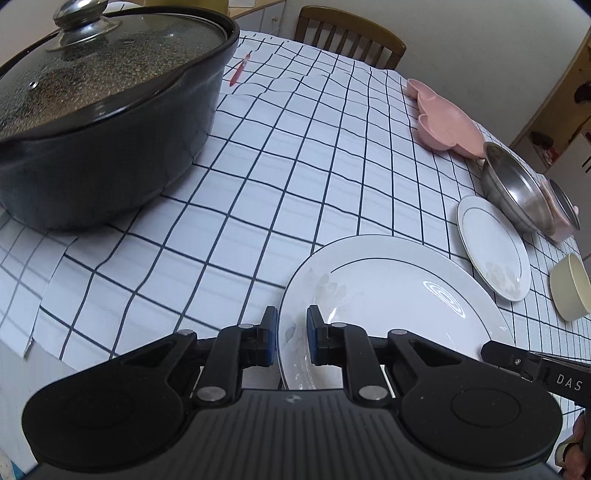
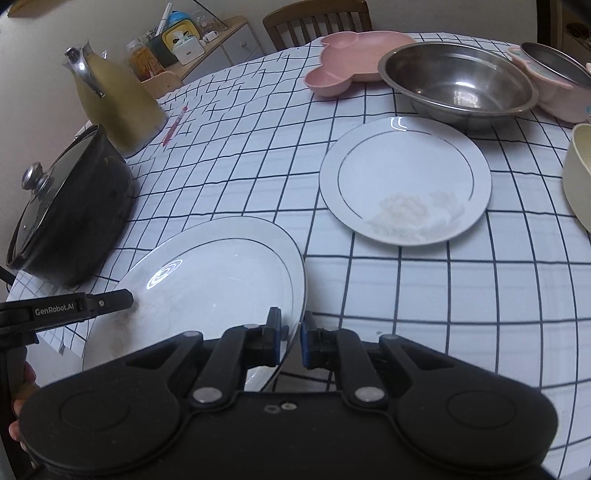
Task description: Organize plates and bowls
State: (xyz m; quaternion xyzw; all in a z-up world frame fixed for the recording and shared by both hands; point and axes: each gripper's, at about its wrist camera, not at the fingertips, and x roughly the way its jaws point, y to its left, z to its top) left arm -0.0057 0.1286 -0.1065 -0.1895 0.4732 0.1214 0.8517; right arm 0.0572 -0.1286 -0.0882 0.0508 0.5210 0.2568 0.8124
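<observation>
A large white plate with a thin dark ring hangs tilted above the checked tablecloth, held from both sides. My left gripper is shut on its left rim; my right gripper is shut on its right rim. Each gripper's tip shows in the other's view, the right one and the left one. A smaller white plate lies flat on the cloth to the right. Behind it stand a steel bowl, a pink divided plate, a pink bowl with a steel insert and a cream bowl.
A big black pot with a glass lid stands on the table's left side. A yellow-green jug and a red pen lie farther back. A wooden chair stands behind the table, and a shelf with clutter is by the wall.
</observation>
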